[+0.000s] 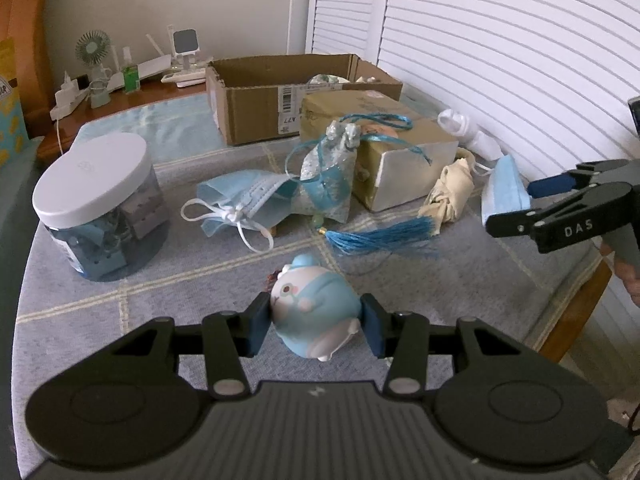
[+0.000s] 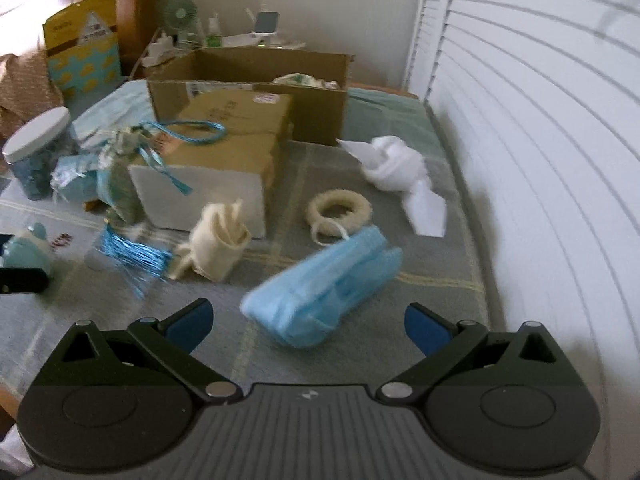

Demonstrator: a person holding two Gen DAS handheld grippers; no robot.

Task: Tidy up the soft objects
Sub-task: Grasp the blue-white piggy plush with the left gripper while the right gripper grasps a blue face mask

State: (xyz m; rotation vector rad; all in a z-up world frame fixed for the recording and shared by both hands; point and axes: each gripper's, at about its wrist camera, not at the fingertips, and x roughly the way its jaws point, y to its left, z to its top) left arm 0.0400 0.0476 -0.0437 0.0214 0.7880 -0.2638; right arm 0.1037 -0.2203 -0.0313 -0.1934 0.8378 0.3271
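A small soft toy, pale blue and white with a round face, sits between the blue pads of my left gripper, which press on both its sides just over the grey checked cloth. The toy's edge also shows at the far left of the right wrist view, toy. My right gripper is open, its fingers spread wide just short of a folded stack of blue face masks. From the left wrist view the right gripper hovers beside those masks.
An open cardboard box stands at the back, a gold box in front of it. A white-lidded jar is on the left. More masks, a tasselled sachet, a cream cloth, a cream ring and a white cloth lie around.
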